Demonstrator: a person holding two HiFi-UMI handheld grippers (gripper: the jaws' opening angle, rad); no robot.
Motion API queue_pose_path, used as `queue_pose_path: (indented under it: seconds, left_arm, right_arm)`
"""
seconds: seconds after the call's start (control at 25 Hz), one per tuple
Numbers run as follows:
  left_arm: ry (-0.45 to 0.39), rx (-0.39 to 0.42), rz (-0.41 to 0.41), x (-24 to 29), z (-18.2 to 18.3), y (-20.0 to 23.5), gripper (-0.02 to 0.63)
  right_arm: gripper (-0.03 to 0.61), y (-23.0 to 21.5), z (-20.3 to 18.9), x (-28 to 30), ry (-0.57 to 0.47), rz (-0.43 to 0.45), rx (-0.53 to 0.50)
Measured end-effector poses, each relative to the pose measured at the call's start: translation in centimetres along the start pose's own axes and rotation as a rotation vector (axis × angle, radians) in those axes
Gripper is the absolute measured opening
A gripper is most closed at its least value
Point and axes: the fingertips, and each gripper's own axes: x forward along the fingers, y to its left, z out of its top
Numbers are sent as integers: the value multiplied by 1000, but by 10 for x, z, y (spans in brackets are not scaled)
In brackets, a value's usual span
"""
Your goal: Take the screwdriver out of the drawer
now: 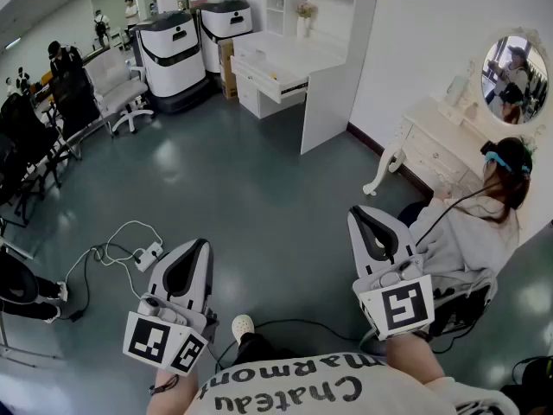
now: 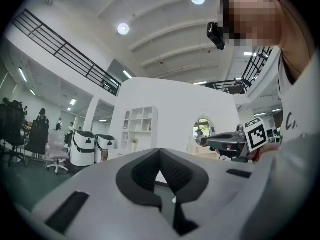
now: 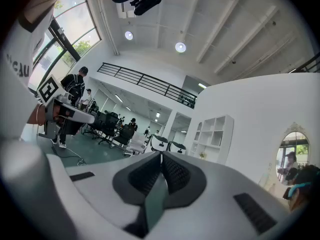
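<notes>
**Operator:** Which step am I on?

**Guide:** You are only setting out, I'd judge. You are standing well away from the white counter (image 1: 276,54), with bare floor (image 1: 259,188) lying between you and it. Its drawer (image 1: 292,89) is hanging pulled out on the side of the counter that is facing you. You are not reaching for anything yet.

**Operator:** And the screwdriver?

**Guide:** It is not showing plainly. A small orange speck (image 1: 275,76) is sitting at the counter's edge, just above the drawer front. That may be the handle, but it is too small to tell. I am taking it that the screwdriver is lying inside the drawer, not yet lifted out.

**Operator:** What are my tools doing?

**Guide:** You are holding the left hand-held gripper (image 2: 160,150) level, with its jaws pressed together at the tips. It is pinching nothing and touching nothing. The right hand-held gripper (image 3: 161,154) is doing the same: it is closed tight, empty and level. Both are pointing roughly toward the counter's end of the room.

**Operator:** So what is the next move asking of me?

**Guide:** You are needing to walk up to the counter until the drawer is lying under your reach. Then you are needing to spread the jaws of the hand-held gripper you are choosing before dipping it in. Closed as they are, the jaws are not going to take a handle. Once you are close, look into the drawer first to see how the screwdriver is lying.
</notes>
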Motion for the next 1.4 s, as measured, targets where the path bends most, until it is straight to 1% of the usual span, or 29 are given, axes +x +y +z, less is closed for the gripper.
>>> queue_pose_path:
  seconds: [0.16, 0.32, 0.44, 0.72, 0.84, 0.92, 1.04, 1.16, 1.28, 1.4]
  left_arm:
    - [8, 11, 2, 20, -2, 22, 20]
    - [11, 20, 4, 41, 4, 53, 20]
    - [6, 30, 6, 61, 11, 88, 20]
    - [-14, 64, -16, 98, 39, 174, 20]
    - [-28, 42, -39, 111, 46, 211, 20]
    - [-31, 23, -64, 119, 45, 230, 20]
    - [-34, 20, -86, 137, 38, 252, 20]
    - [-16, 11, -97, 157, 24, 266, 20]
    - [3, -24, -106, 180, 13, 280, 20]
    - [14, -58, -124, 205, 4, 290, 20]
  right_arm:
    - [29, -1, -12, 29, 50, 4, 27]
    - [29, -4, -6, 70, 32, 8, 10]
    - [29, -2, -5, 109, 45, 6, 26]
    - [29, 7, 23, 203, -1, -18, 52]
    - [29, 20, 32, 240, -17, -27, 53]
    - [29, 27, 33, 259, -16, -38, 44]
    - [29, 30, 28, 284, -7, -52, 34]
    - [29, 28, 15, 301, 32, -63, 29]
    - [29, 22, 3, 320, 72, -69, 32]
    - [29, 11, -12, 343, 82, -73, 36]
